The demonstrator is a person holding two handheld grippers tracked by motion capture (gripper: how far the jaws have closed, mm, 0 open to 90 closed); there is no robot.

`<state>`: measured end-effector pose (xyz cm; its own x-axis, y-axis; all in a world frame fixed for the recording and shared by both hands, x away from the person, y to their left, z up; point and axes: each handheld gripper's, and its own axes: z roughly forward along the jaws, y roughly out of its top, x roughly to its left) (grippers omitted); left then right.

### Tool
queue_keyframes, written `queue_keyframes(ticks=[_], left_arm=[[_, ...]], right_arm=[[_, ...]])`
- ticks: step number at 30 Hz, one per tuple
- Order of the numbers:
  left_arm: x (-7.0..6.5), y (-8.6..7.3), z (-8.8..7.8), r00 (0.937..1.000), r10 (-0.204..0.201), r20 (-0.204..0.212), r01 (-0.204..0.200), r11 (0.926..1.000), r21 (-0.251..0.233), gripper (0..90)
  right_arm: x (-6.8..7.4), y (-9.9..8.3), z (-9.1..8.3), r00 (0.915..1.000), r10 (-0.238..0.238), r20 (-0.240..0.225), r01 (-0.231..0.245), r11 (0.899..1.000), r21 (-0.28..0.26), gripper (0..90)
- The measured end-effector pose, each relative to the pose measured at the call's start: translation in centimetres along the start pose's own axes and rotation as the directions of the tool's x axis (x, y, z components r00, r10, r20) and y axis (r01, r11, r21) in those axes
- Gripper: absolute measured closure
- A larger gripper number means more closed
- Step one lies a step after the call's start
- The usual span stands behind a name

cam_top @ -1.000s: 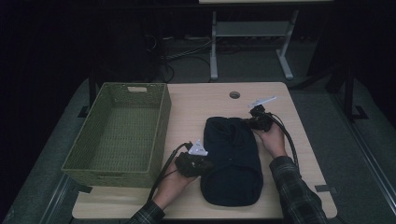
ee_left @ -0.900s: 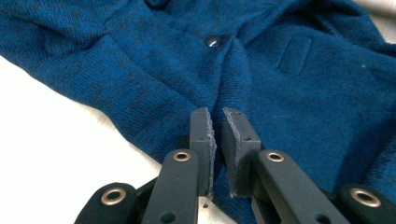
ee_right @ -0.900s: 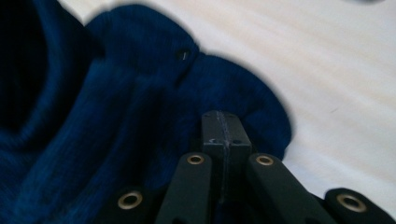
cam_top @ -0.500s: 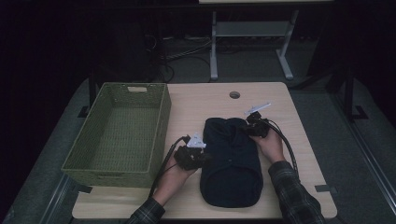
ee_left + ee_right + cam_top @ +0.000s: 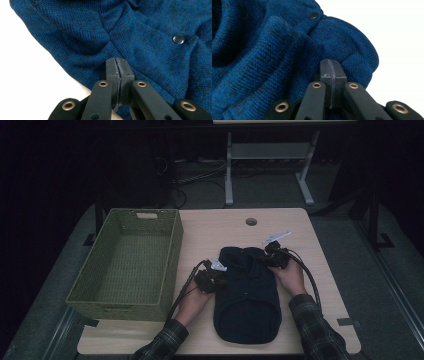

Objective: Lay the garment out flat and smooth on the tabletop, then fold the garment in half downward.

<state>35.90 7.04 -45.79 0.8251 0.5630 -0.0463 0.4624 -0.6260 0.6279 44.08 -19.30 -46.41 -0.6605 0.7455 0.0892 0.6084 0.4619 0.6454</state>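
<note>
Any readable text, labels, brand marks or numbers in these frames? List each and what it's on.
None: no text, label, brand or number can be read.
Blue knit garment: no tag or print showing; its dark round snap button is plain.
Green woven basket: no label.
Light wooden table: no marking.
Left tool and right tool, black jaws: no lettering.
</note>
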Motion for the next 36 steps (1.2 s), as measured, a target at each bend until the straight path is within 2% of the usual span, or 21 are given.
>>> queue_keyframes(ticks=[9, 11, 16, 19, 24, 27, 29, 36], left_arm=[[-1.8, -0.8, -0.5, 0.9984, 0.029, 0.049, -0.029, 0.9996, 0.007, 89.3], [-2.2, -1.0, -0.7, 0.9980, 0.031, 0.055, -0.032, 0.9995, 0.008, 89.3], [-2.5, -1.3, -1.0, 0.9959, 0.033, 0.084, -0.034, 0.9994, 0.009, 88.9], [-2.3, -1.1, -1.4, 0.9961, 0.014, 0.088, -0.013, 0.9998, -0.012, 86.9], [-1.6, -0.3, -2.6, 0.9971, 0.010, 0.075, -0.006, 0.9988, -0.048, 83.0], [-1.1, 0.3, -3.3, 0.9979, 0.002, 0.065, 0.003, 0.9975, -0.071, 77.7], [-0.6, 0.7, -3.8, 0.9982, -0.008, 0.059, 0.013, 0.9958, -0.091, 74.9], [1.3, 2.5, -5.2, 0.9992, -0.023, 0.031, 0.027, 0.9903, -0.136, 65.3]], right_arm=[[0.7, -1.1, -0.9, 0.9995, -0.016, -0.027, 0.016, 1.000, 0.003, 89.9], [1.0, -1.4, -1.2, 0.9992, -0.033, -0.020, 0.034, 0.999, 0.005, 89.8], [1.4, -2.1, -1.7, 0.9991, -0.023, -0.036, 0.023, 1.000, -0.001, 89.7], [1.4, -2.2, -2.0, 0.9992, -0.021, -0.035, 0.021, 1.000, -0.012, 84.1], [1.1, -1.7, -3.2, 0.9991, -0.004, -0.043, 0.002, 0.999, -0.045, 74.8], [1.0, -1.4, -4.0, 0.9991, 0.003, -0.043, -0.005, 0.998, -0.062, 68.4], [0.9, -1.2, -4.3, 0.9994, -0.003, -0.034, 0.000, 0.997, -0.073, 63.8], [0.7, -1.0, -4.8, 0.9999, 0.001, -0.012, -0.002, 0.996, -0.085, 56.2]])
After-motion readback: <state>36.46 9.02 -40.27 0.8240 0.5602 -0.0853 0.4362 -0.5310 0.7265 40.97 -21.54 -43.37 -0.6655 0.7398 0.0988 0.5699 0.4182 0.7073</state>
